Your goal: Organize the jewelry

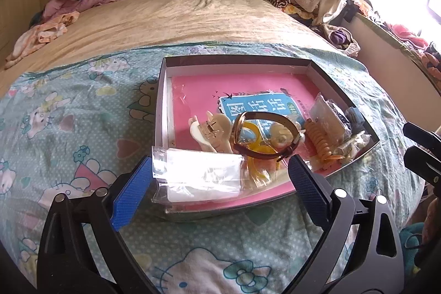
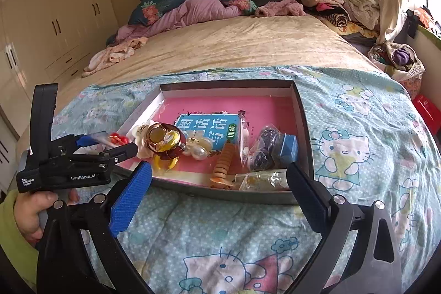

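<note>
A shallow grey box with a pink book in it lies on the bed. Inside are a brown watch, a cream hair claw, an orange spiral hair tie, a blue box and small bags of jewelry. A clear plastic bag lies over the box's near left corner, between the fingers of my open left gripper, which also shows in the right wrist view. My right gripper is open and empty before the box's near edge.
The box sits on a Hello Kitty sheet over a beige bedspread. Pillows and clothes pile at the headboard and right side. A wardrobe stands on the left. A red item is by the bed's right.
</note>
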A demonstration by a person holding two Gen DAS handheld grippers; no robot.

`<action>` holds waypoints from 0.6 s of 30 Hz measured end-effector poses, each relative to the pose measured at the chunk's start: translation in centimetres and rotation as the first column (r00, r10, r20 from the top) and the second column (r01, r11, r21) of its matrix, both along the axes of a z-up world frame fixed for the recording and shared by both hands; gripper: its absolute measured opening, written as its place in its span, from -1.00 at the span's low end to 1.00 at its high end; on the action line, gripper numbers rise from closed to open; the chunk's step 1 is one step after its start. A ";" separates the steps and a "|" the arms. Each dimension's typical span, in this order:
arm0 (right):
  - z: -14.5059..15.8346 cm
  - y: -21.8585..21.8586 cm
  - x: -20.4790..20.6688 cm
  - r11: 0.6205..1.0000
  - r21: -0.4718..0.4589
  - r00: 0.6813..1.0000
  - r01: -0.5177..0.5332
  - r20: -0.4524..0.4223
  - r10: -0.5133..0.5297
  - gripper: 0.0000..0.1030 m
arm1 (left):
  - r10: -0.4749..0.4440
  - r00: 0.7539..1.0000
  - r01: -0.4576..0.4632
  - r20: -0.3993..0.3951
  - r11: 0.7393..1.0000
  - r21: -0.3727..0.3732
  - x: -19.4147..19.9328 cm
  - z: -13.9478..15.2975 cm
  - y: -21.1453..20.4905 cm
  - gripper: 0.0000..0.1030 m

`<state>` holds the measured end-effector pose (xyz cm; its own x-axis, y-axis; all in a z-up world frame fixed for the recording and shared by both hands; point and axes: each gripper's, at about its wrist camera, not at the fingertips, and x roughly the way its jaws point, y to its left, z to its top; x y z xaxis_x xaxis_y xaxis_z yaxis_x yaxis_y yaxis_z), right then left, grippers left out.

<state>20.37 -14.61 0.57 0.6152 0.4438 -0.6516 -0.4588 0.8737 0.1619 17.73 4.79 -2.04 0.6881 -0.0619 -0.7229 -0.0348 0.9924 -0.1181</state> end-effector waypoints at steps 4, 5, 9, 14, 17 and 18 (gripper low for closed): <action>0.8 -1.1 -1.4 1.000 0.012 1.000 0.009 0.023 -0.009 0.90 | -0.003 1.000 0.003 0.021 1.000 0.005 -1.7 0.8 -0.9 0.81; 1.0 -1.3 -1.9 1.000 0.013 0.999 0.010 0.031 -0.010 0.90 | -0.006 1.000 0.006 0.027 1.000 0.007 -2.3 1.0 -1.1 0.81; 1.4 -2.1 -3.6 1.000 0.006 0.999 0.013 0.047 -0.013 0.91 | -0.007 0.999 0.007 0.042 1.000 0.004 -4.6 1.6 -1.9 0.81; 1.3 -2.9 -6.0 1.000 0.002 0.998 0.013 0.065 -0.013 0.91 | 0.013 0.999 -0.013 0.035 1.000 0.008 -7.2 1.4 -2.2 0.82; 1.1 -3.2 -7.0 1.000 -0.005 0.997 0.013 0.075 -0.013 0.91 | 0.017 1.000 -0.017 0.023 1.000 -0.003 -8.6 1.0 -2.5 0.82; 1.0 -3.2 -7.3 1.000 -0.008 0.997 0.015 0.078 -0.015 0.91 | 0.016 1.000 -0.016 0.019 1.000 -0.004 -9.0 0.8 -2.6 0.82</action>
<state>13.07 -17.84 1.55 0.6708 0.4289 -0.6050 -0.4565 0.8817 0.1189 8.68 2.20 -1.23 0.7030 -0.0536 -0.7091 -0.0483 0.9913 -0.1227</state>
